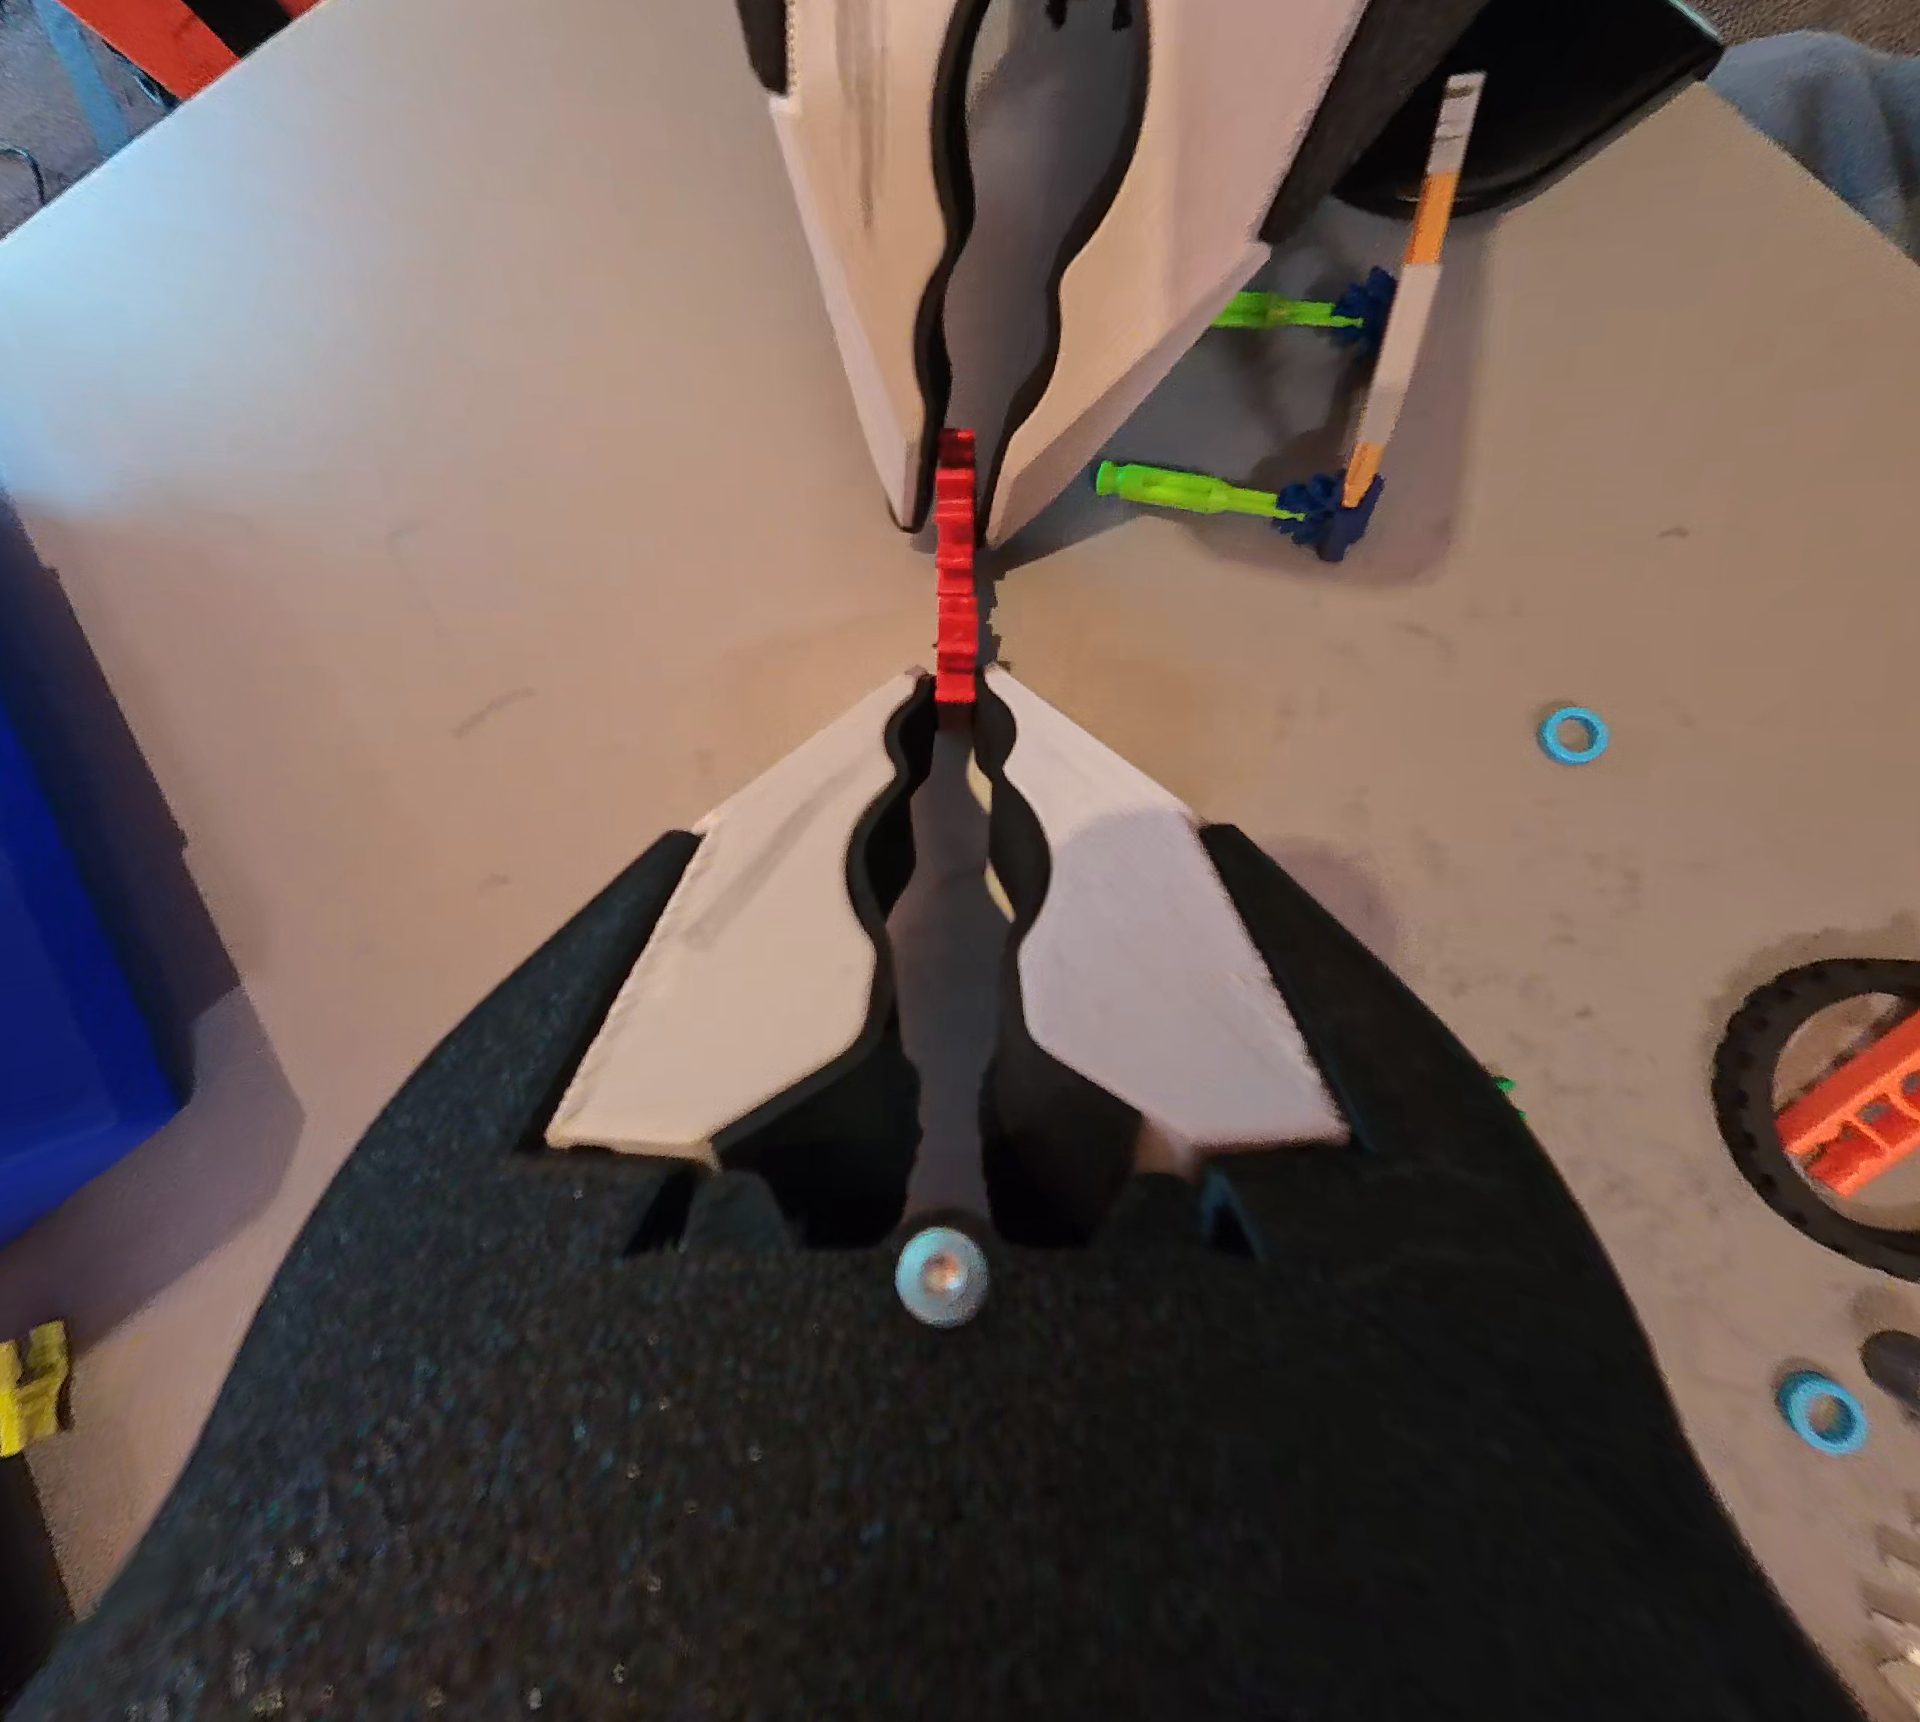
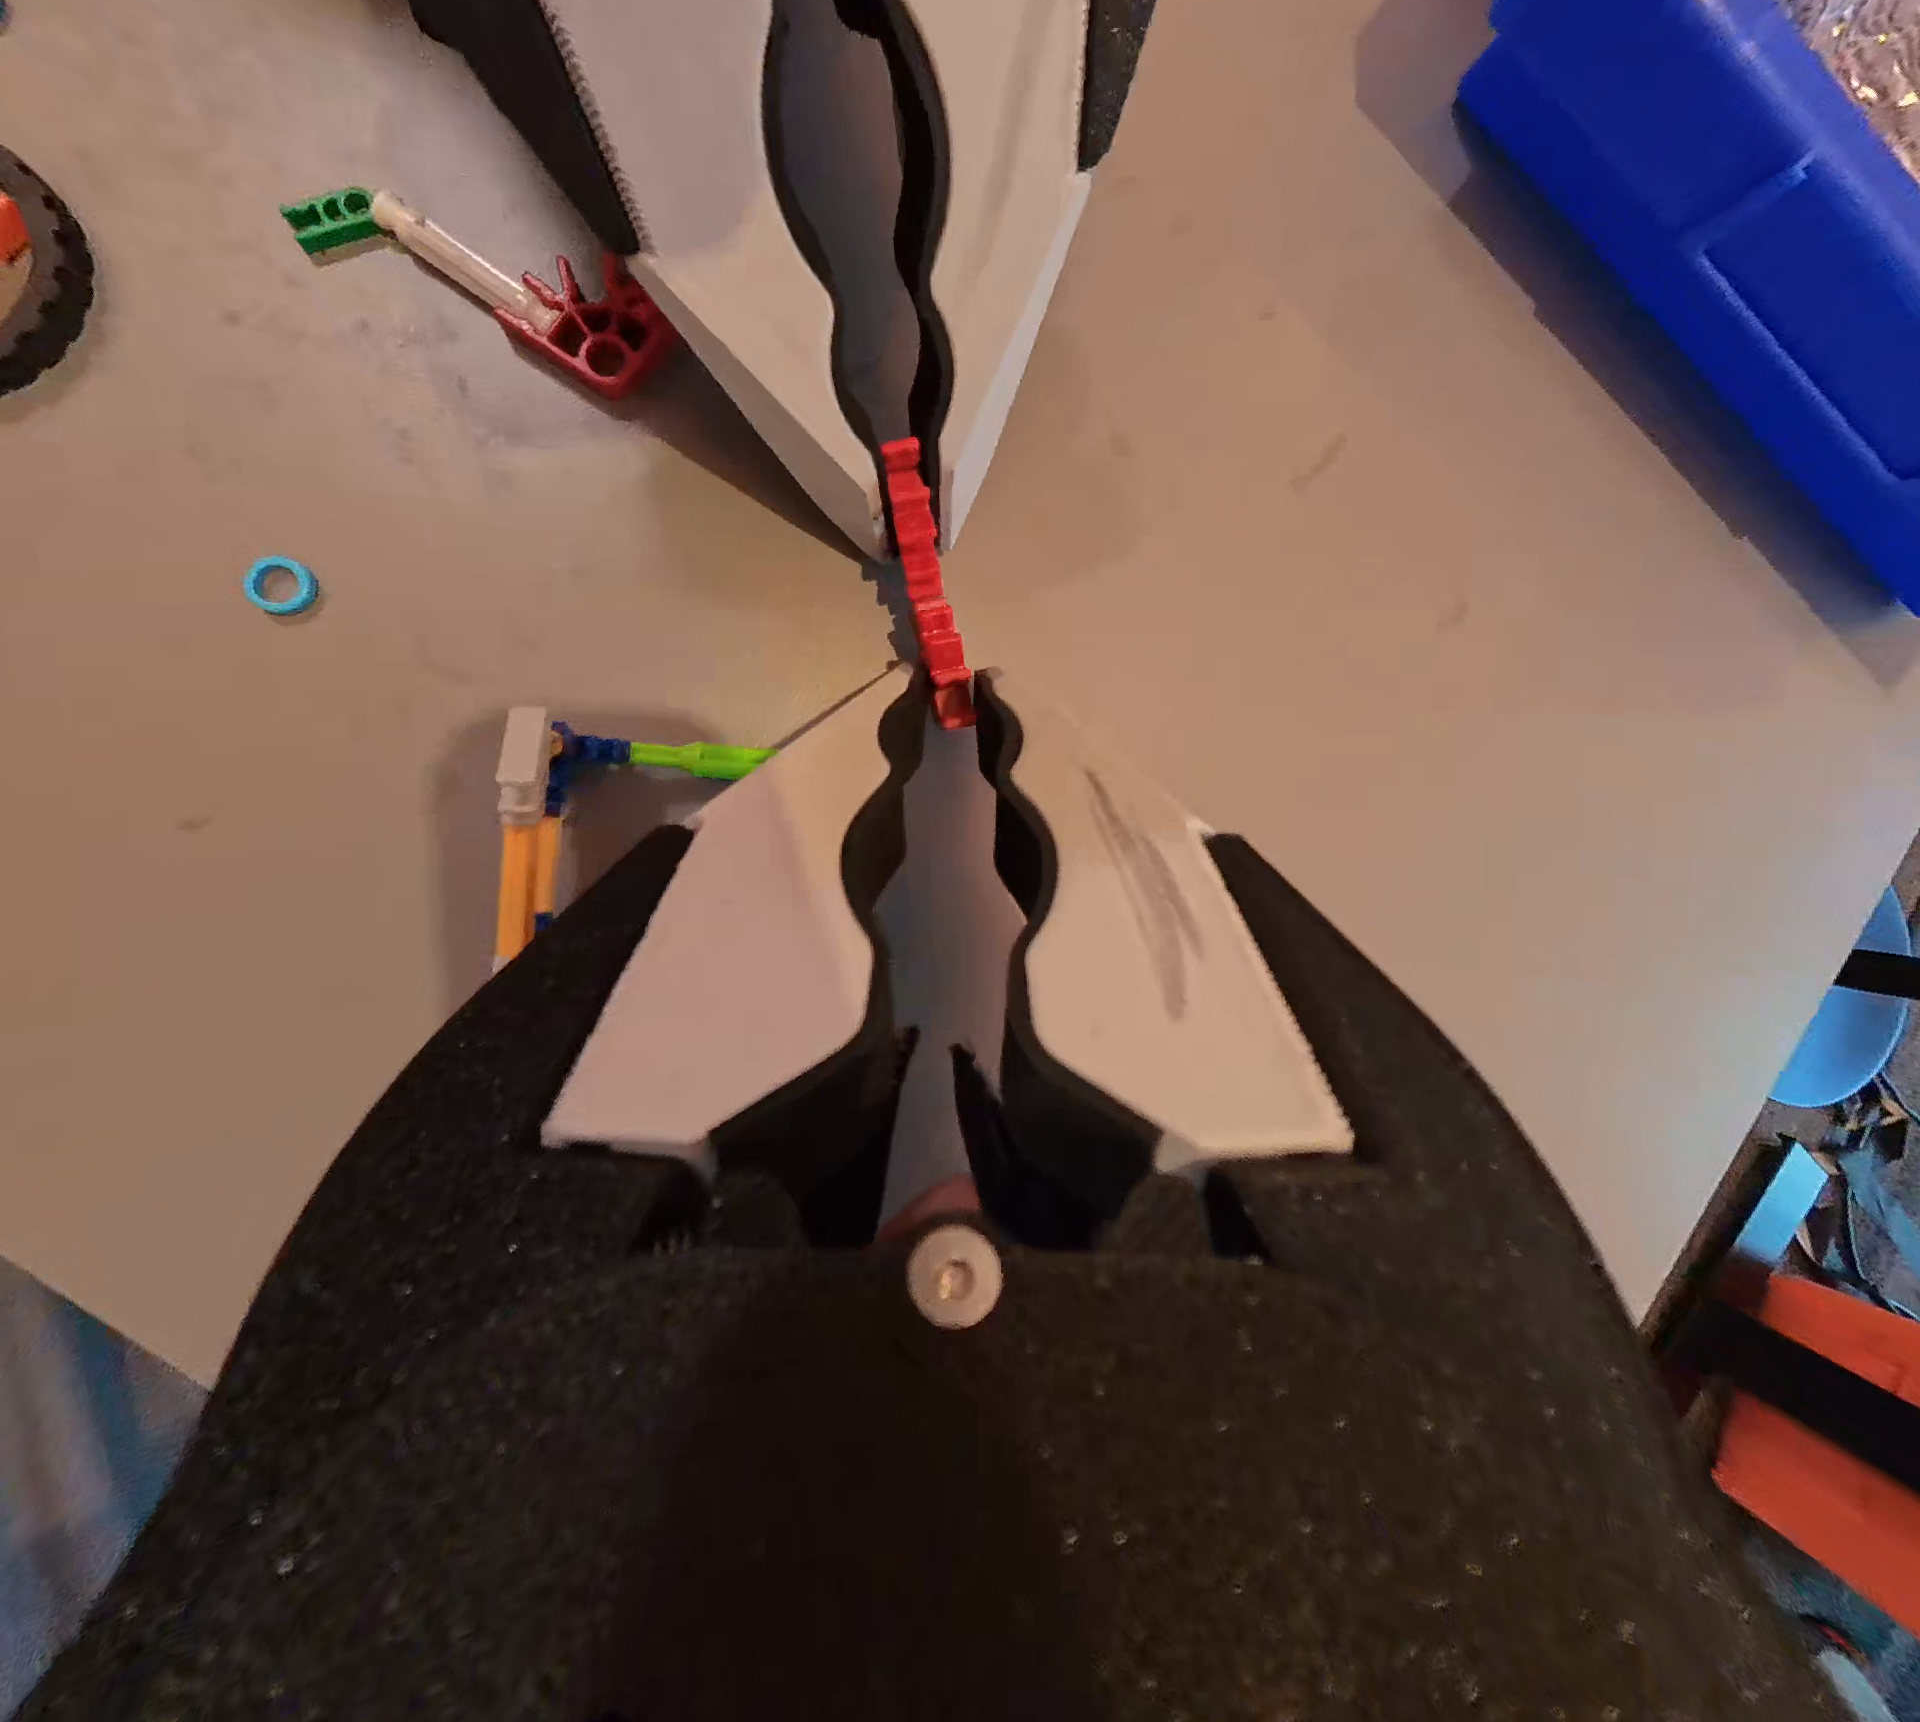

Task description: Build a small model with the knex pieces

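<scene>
Left wrist view: pale grey bench [image 1: 416, 425], scuffed, blue bin [image 1: 62, 945] at its edge. Left gripper [image 1: 954, 685] and right gripper [image 1: 951, 519] tip to tip, each clenched on an end of one red toothed piece [image 1: 956, 592] above the bench. Right wrist view only: red connector [image 2: 597, 327] with white rod. Black tyre [image 1: 1818, 1111] cut off at the frame.

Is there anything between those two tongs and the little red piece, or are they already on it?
Nothing visible stands between. The left tongs are shut on one end of the red piece, and the right tongs are shut on the other end, above the table.
</scene>
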